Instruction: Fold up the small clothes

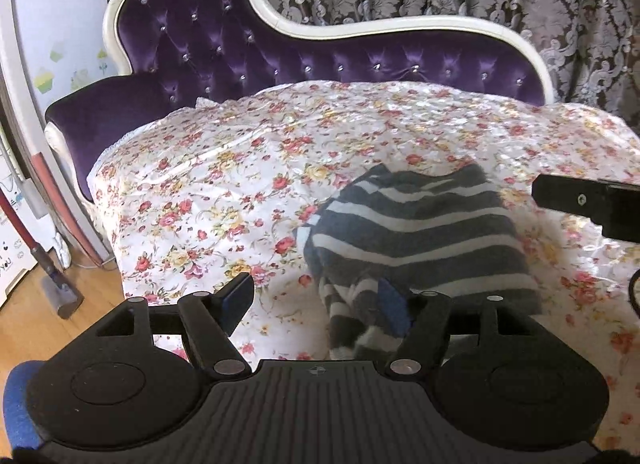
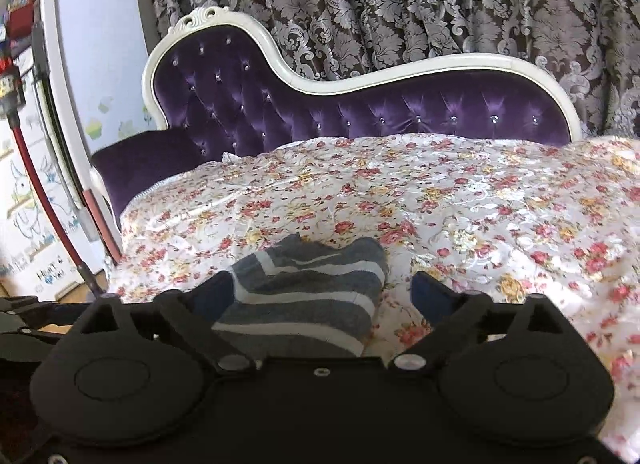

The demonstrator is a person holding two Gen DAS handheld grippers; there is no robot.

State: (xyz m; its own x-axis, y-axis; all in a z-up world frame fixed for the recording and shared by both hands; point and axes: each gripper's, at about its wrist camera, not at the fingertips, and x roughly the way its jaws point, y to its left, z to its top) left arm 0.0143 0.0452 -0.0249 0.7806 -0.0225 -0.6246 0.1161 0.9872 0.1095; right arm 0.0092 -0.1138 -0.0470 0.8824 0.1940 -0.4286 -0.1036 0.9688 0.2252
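The striped garment (image 1: 416, 232), grey with pale bands, lies bunched on the flowered bedspread (image 1: 208, 192), which gives a soft flat place for folding. The left gripper (image 1: 316, 300) has its fingers spread wide and holds nothing; the garment sits ahead of the right-hand finger and partly in front of it, with a loose end trailing down between the fingers, probably so an edge can be picked up next. The right gripper (image 2: 324, 296) is also spread and empty, with the garment (image 2: 308, 288) lying between its fingers nearer the left-hand one, which it partly covers. Beyond the fingertips stands a purple tufted sofa (image 2: 360, 108) before patterned curtains (image 2: 440, 4). Far left of the fingers, a white panel (image 2: 52, 276) bears small writing that seems to read "HEART & YOU"; the garment shows no readable label.
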